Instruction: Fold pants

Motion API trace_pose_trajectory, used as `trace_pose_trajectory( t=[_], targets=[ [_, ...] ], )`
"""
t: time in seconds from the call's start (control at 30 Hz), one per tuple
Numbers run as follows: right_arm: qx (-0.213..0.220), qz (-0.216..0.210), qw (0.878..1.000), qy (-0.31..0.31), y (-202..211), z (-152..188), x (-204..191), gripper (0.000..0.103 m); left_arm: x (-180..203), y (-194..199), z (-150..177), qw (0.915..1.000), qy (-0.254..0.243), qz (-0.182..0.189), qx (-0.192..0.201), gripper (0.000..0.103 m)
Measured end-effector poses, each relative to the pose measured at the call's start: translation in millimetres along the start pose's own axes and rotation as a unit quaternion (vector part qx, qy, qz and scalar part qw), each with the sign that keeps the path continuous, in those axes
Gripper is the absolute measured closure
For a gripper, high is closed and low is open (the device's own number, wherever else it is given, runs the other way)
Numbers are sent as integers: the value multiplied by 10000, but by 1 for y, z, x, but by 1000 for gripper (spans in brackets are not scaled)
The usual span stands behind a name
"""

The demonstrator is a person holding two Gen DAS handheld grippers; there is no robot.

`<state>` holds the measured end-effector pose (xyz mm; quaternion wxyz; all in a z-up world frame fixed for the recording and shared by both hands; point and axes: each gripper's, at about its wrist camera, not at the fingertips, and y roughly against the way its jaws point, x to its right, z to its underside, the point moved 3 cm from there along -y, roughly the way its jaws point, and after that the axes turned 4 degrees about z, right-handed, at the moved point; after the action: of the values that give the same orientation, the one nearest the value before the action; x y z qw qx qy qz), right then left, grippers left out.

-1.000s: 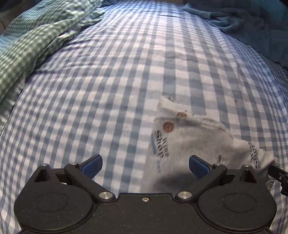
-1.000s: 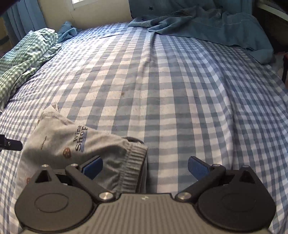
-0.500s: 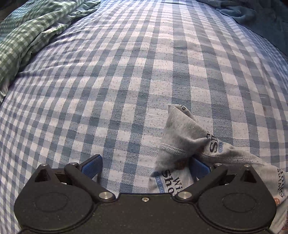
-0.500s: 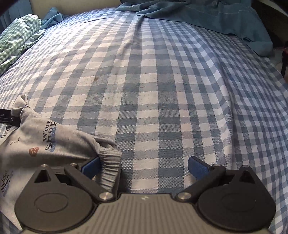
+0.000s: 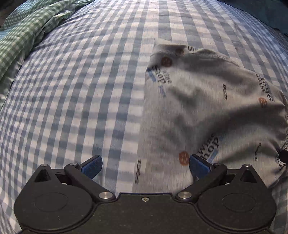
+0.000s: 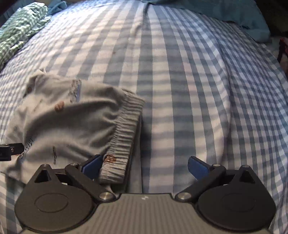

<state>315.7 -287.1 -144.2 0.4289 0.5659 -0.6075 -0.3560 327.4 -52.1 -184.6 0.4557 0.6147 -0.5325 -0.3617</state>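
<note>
The grey printed pants (image 5: 201, 111) lie folded on the blue checked bedspread (image 5: 81, 90), right of centre in the left wrist view. My left gripper (image 5: 144, 164) is open just above the cloth, its right finger over the near edge. In the right wrist view the pants (image 6: 72, 124) lie at the left with the ribbed waistband (image 6: 124, 136) on their right side. My right gripper (image 6: 144, 164) is open, with its left finger beside the waistband and nothing clamped. The tip of the left gripper (image 6: 10, 152) shows at the left edge.
A green checked cloth (image 5: 27, 34) is bunched at the far left of the bed. A teal blanket (image 6: 225, 10) lies across the far right. The bedspread (image 6: 207, 90) stretches flat to the right of the pants.
Both grippers have drawn back and up from the pants, which now lie spread flatter on the bed. The upturned corner seen half a second ago has dropped down.
</note>
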Motion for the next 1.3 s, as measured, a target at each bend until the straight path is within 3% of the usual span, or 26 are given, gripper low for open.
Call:
trace_pose_trajectory(
  t=[0.2, 1.13, 1.3],
  targets=[
    [94, -17, 9999, 44, 13, 25, 8, 0, -16, 6, 21, 9976, 629, 191, -214, 0],
    [22, -130, 9998, 172, 2, 24, 7, 0, -24, 3, 32, 9965, 638, 137, -530, 0],
    [-125, -379, 9986, 351, 13, 7, 8, 0, -25, 13, 27, 9962, 576, 340, -550, 1]
  ],
)
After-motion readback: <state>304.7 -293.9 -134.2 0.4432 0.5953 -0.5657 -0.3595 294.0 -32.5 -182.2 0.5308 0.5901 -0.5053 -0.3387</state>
